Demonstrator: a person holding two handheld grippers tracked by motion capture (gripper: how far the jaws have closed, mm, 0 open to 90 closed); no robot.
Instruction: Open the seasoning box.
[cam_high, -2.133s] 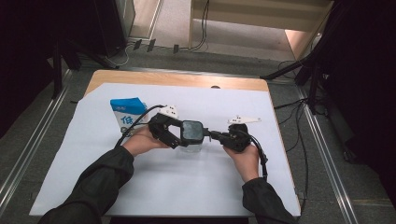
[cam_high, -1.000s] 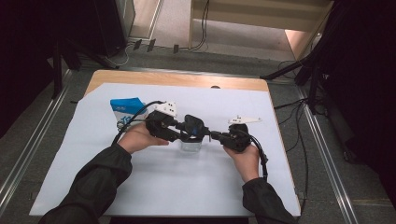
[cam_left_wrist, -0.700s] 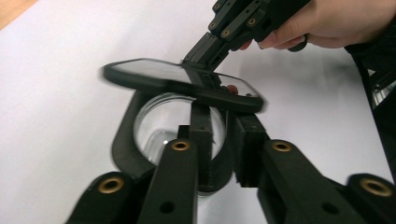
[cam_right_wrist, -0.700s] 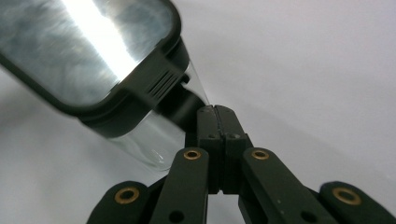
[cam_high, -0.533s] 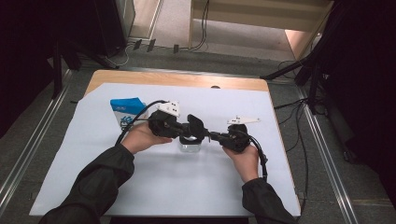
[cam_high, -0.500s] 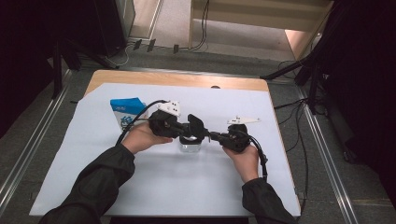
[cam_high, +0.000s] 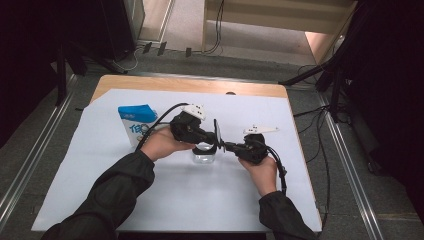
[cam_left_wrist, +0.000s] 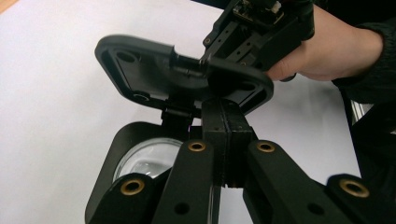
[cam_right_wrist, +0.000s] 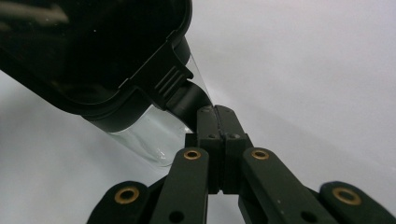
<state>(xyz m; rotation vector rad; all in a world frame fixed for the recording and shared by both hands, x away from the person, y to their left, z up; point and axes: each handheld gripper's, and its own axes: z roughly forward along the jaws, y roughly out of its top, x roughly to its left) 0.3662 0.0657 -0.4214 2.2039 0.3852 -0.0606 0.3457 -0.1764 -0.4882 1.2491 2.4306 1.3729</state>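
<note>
The step in hand looks like opening a small clear glass container with a black plastic rim (cam_high: 204, 154): its flat black hinged plastic lid (cam_high: 217, 133) stands swung up almost on edge, between the two tools. The left gripper (cam_left_wrist: 225, 114) has its jaws pressed together, pinching the free edge of that lid; in its own view the lid's underside shows straight ahead, matt, with moulded ribs and round bosses at the corners. Those jaws have just been closing, with the lid edge between them. The right gripper (cam_right_wrist: 215, 115) is clamped narrow on the black hinge part at the rim, just in front of its tips, steadying the container on the white paper sheet (cam_high: 175, 200). The container sits just below and between both tools; its wall is smooth, curved and see-through.

Next, I judge, the lid must be swung further back about its hinge while the right tool keeps the base from tipping or sliding. A blue and white carton (cam_high: 137, 124) stands behind the left hand (cam_high: 162, 145)
</note>
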